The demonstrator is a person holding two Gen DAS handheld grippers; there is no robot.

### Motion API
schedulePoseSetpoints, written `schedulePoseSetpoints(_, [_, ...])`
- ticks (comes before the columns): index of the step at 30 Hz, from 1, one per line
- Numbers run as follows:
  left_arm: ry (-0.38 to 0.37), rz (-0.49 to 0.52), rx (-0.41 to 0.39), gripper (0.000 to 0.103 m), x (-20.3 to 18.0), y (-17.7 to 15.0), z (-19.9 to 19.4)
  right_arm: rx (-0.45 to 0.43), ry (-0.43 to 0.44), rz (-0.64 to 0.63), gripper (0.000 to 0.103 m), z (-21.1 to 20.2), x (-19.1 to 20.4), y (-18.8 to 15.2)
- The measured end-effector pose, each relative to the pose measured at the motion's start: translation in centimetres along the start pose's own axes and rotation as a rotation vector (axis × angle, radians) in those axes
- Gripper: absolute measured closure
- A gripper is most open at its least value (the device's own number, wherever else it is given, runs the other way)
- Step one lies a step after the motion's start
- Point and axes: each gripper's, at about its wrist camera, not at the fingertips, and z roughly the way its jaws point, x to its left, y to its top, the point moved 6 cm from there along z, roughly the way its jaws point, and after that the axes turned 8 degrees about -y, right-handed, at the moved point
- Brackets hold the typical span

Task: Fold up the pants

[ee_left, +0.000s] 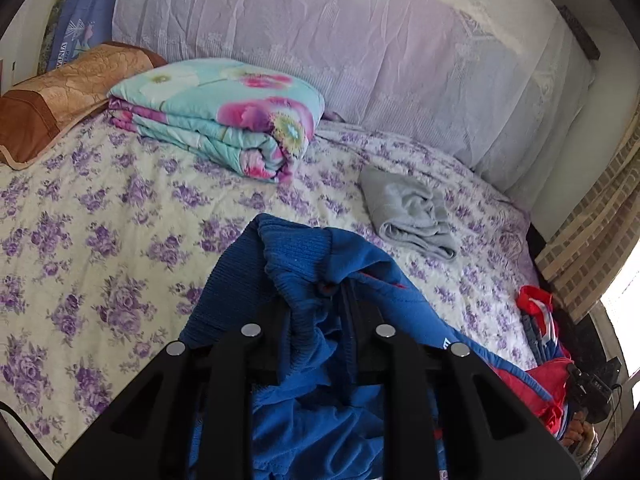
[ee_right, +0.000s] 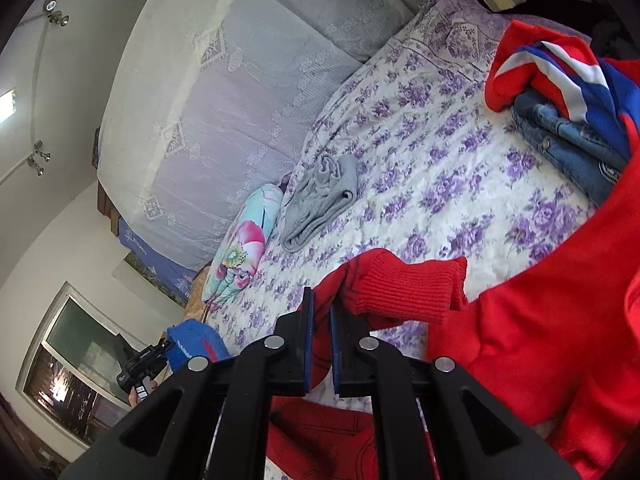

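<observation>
The pants are red and blue with ribbed cuffs. In the left wrist view my left gripper (ee_left: pixel 320 292) is shut on the blue ribbed cuff (ee_left: pixel 296 252), with blue fabric bunched over its fingers and hiding the tips. In the right wrist view my right gripper (ee_right: pixel 322 308) is shut on the red leg (ee_right: pixel 540 340) just beside its red ribbed cuff (ee_right: pixel 404 286), held above the bed. The red fabric hangs to the right. The other gripper with the blue cuff (ee_right: pixel 192 344) shows at lower left.
The bed has a purple-flowered sheet (ee_left: pixel 120 220). On it lie a folded floral quilt (ee_left: pixel 224 116), a brown pillow (ee_left: pixel 60 96), folded grey pants (ee_left: pixel 412 212), and a pile of jeans and red-blue clothes (ee_right: pixel 568 120). A lace-covered headboard (ee_left: pixel 320 40) stands behind.
</observation>
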Motion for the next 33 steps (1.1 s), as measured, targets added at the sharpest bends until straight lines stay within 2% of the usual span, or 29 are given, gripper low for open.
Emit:
schedulePoseSetpoints(5, [-0.001, -0.051, -0.019, 0.083, 0.8, 2.1, 1.7, -0.017, 0.024, 0.017, 0.096, 1.5, 0.4, 4.6])
schedulePoseSetpoints(9, [0.051, -0.089, -0.046, 0.083, 1.9, 4.4, 5.2, 0.014, -0.002, 0.034, 0.096, 7.4, 0.9, 10.1])
schedulePoseSetpoints(10, [0.078, -0.098, -0.051, 0.083, 2.6, 5.0, 6.4, 0.029, -0.021, 0.043, 0.092, 9.5, 0.9, 11.4])
schedulePoseSetpoints(11, [0.107, -0.114, -0.039, 0.08, 3.4, 5.3, 7.8, 0.055, -0.067, 0.021, 0.075, 11.7, 0.9, 12.6])
schedulePoseSetpoints(12, [0.154, -0.137, 0.008, 0.075, 4.6, 5.1, 9.5, 0.074, -0.151, -0.016, 0.06, 13.5, 0.8, 13.4])
schedulePoseSetpoints(13, [0.202, -0.175, 0.054, 0.063, 6.0, 4.6, 10.6, 0.072, -0.255, -0.026, 0.034, 14.4, 0.2, 13.9])
schedulePoseSetpoints(14, [0.229, -0.227, 0.078, 0.06, 7.2, 3.9, 11.3, 0.05, -0.305, -0.02, 0.033, 14.7, -0.1, 13.9])
schedulePoseSetpoints(16, [0.188, -0.281, 0.084, 0.058, 8.5, 2.6, 11.1, 0.044, -0.231, -0.037, 0.033, 14.7, 0.1, 13.0])
schedulePoseSetpoints(18, [0.192, -0.261, 0.074, 0.054, 9.1, 2.1, 10.2, 0.052, -0.244, -0.069, 0.033, 14.5, -0.5, 11.9])
schedulePoseSetpoints(20, [0.232, -0.239, 0.056, 0.041, 9.6, 1.7, 9.1, 0.086, -0.267, -0.08, 0.033, 15.0, -1.7, 10.7])
schedulePoseSetpoints(23, [0.222, -0.252, 0.073, 0.039, 10.2, 0.8, 8.2, 0.151, -0.261, -0.03, 0.036, 16.8, -3.4, 9.4])
schedulePoseSetpoints(26, [0.22, -0.269, 0.088, 0.039, 10.8, -0.2, 7.6, 0.192, -0.216, 0.036, 0.038, 19.2, -3.7, 8.7])
schedulePoseSetpoints(33, [0.222, -0.275, 0.118, 0.035, 11.7, -1.4, 8.0, 0.26, -0.244, 0.074, 0.038, 24.6, -3.7, 7.9])
